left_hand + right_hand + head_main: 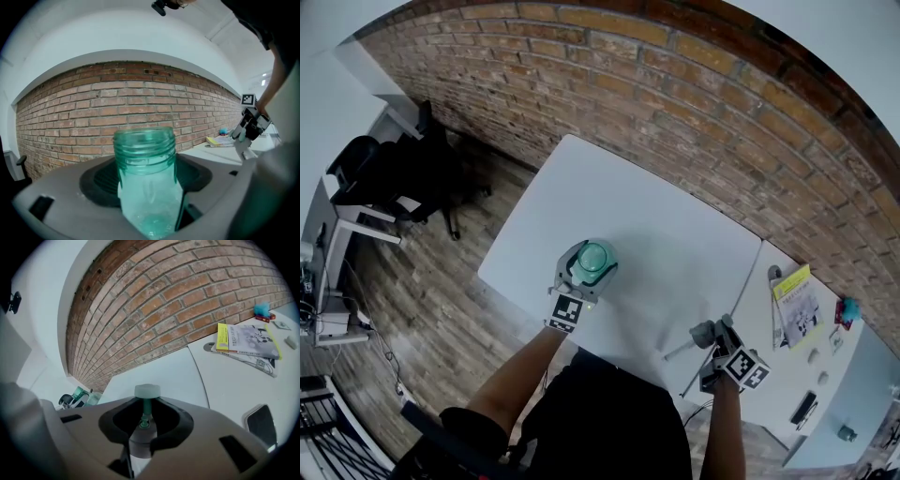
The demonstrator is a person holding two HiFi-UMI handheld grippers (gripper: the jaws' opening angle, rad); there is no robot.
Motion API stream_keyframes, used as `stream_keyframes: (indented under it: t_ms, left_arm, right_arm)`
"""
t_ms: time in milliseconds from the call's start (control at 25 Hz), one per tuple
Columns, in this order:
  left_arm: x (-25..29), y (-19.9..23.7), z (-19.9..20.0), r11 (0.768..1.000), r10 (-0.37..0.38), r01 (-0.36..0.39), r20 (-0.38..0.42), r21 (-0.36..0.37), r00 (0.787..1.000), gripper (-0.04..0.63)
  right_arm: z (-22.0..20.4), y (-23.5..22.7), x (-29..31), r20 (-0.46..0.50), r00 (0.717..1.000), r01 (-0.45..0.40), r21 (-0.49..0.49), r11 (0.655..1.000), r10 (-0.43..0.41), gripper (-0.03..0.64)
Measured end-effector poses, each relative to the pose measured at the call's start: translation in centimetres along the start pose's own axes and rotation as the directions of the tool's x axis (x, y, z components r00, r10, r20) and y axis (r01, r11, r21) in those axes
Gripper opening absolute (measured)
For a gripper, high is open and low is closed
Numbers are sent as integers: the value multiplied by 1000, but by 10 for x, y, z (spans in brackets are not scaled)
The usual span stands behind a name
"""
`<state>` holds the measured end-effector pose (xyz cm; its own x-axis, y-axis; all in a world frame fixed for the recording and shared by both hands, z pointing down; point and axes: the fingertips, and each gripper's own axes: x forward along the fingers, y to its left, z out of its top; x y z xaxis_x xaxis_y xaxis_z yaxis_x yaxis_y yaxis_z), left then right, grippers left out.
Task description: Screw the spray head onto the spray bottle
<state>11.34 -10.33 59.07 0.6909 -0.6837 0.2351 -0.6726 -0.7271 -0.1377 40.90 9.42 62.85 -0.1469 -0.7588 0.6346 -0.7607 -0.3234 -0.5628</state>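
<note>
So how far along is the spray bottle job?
Done: each claw has its part. In hand: the left claw grips the green bottle, its threaded neck bare; the right claw grips the spray head, apart from it. Left: bring them together and screw the head on.

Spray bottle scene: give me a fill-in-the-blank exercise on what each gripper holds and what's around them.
1. The left gripper is shut on the ___ bottle.
2. The spray head, held in the right gripper, is not yet screwed onto the ___.
3. The wall beyond the table is made of ___.
Missing words: green; bottle; brick.
</note>
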Motion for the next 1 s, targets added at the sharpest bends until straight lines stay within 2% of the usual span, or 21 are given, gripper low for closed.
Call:
stream_keyframes:
  t_ms: [240, 400, 560, 840, 1000]
  left_arm:
    - [0, -2, 0, 1000, -10, 10, -1, 3, 1000, 334]
    - [1, -3, -1, 1000, -23, 23, 0, 5, 1000, 334]
    - [0, -6, -1, 999, -36, 36, 1, 7, 999, 334]
    - [1, -4, -1, 999, -39, 39, -1, 5, 999, 334]
    - [1, -5, -2, 999, -37, 37, -4, 7, 999, 334]
  right_arm:
    - [6, 7, -16, 46, 999, -10, -7, 1000, 10, 66]
    - [12, 12, -23, 93, 996, -11, -48, 999, 15, 66]
    - [14, 21, -31, 127, 991, -38, -61, 997, 46, 66]
    - [32, 37, -51, 245, 964, -67, -159, 985, 106, 66]
    - [36, 40, -61, 269, 956, -65, -195, 979, 118, 66]
